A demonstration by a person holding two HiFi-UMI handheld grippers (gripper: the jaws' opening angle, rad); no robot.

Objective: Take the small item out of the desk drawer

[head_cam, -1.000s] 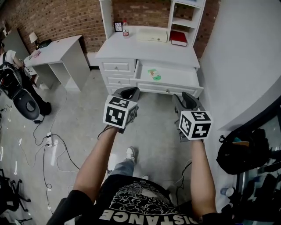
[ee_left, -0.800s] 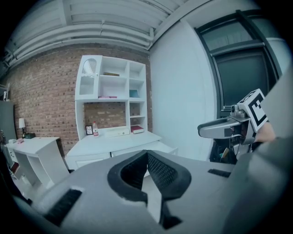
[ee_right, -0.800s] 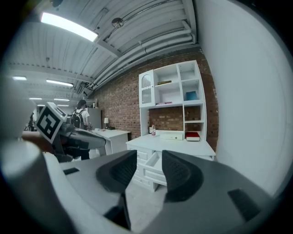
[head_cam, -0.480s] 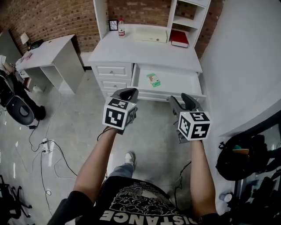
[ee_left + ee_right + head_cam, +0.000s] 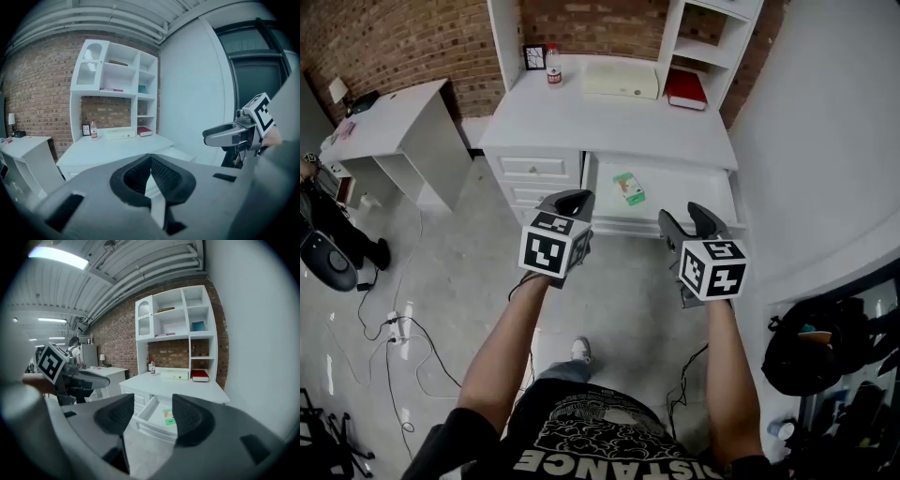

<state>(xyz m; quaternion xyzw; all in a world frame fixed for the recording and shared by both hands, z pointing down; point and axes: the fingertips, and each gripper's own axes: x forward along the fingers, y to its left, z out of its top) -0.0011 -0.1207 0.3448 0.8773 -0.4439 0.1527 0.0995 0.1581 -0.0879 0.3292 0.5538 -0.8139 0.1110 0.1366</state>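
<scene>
- Left gripper (image 5: 150, 157): the fingers are pinched fully together, with the ribbed pads meeting at the tips. There's nothing in them and they're not touching anything.
- Right gripper (image 5: 152, 404): the fingers stand roughly halfway apart and have just been opening up. The gap is empty, so no grip on anything and no contact.
- Both grippers hang side by side in front of the white desk (image 5: 609, 117), tips aimed at it and tilted a little downward. They sit out over the floor, just short of the drawer front.
- The drawer (image 5: 689, 187) is pulled open, straight ahead of the right fingers and off to the right of the left ones.
- The small item (image 5: 628, 187) is a flat little packet, green and white with some print I can't read. It lies flat on the drawer floor, slightly skewed, in the left part of the drawer.
- From the fingers' side, the packet is beyond the tips and between the two grippers, clear of both. In the right gripper view it shows through the open gap, close to the inner edge of the right-hand finger.
- Further past the fingers, on the desktop, are a red book (image 5: 685, 87), a flat white box (image 5: 622, 80) and a small bottle (image 5: 553, 67).
</scene>
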